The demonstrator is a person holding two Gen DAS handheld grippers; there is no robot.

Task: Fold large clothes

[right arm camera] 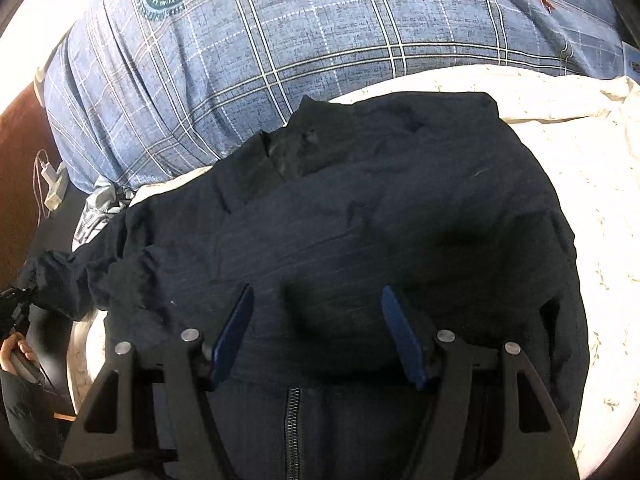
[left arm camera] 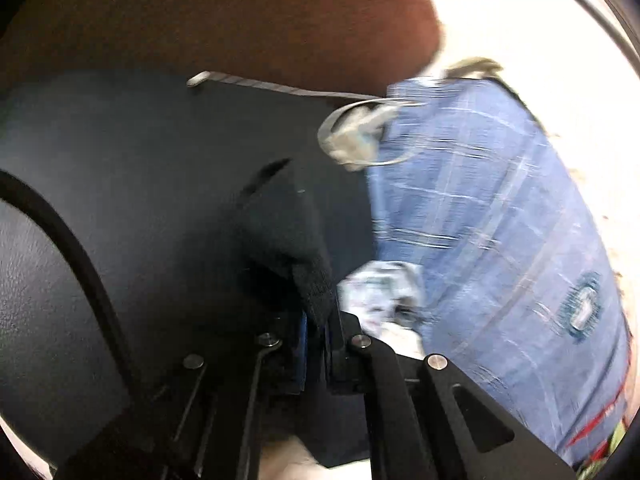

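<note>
Dark jacket [right arm camera: 360, 216] is spread on the bed's white sheet [right arm camera: 580, 168] below the plaid pillow [right arm camera: 280, 40]; left tongs [left arm camera: 316, 332] are clenched on its cuff, right tongs [right arm camera: 316, 320] are released above its middle; the sleeve should be carried taut across the body, wrinkles avoided.

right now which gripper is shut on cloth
The left gripper: its blue pads pinch a dark cuff of the jacket. The right gripper hangs open above it.
</note>
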